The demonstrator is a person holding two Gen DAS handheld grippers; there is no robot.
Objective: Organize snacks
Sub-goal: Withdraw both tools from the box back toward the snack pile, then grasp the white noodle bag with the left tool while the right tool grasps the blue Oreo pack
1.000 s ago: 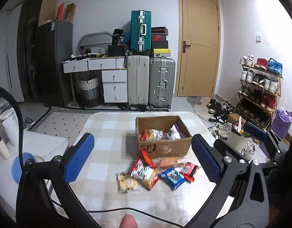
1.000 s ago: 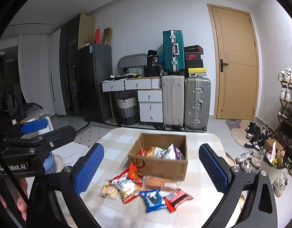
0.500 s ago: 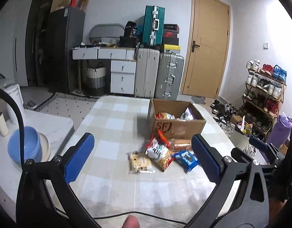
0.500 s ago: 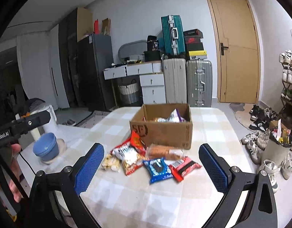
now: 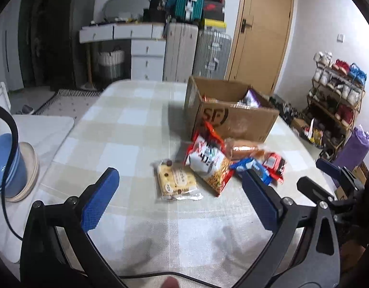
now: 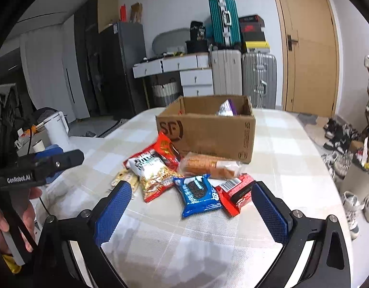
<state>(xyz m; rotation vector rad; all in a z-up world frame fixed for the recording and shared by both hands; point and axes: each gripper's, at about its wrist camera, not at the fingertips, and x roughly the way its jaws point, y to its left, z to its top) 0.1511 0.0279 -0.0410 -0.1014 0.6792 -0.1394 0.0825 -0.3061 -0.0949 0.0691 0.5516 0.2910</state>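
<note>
Ahead of left tongs (image 5: 177, 199) | cracker packet (image 5: 176, 180) | tongs spread, apart

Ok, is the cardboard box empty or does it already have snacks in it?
Not empty: the cardboard box is open-topped, with a purple packet and others showing inside.

A cardboard box (image 6: 206, 129) is set on the surface (image 6: 280, 158), with snack packets (image 6: 196, 180) spread just in front of it and further packets (image 6: 226, 108) held inside. Suitcases (image 6: 244, 76) and drawers (image 6: 196, 76) are ranged behind the surface, and a shoe rack (image 5: 335, 100) is placed to its right.
</note>
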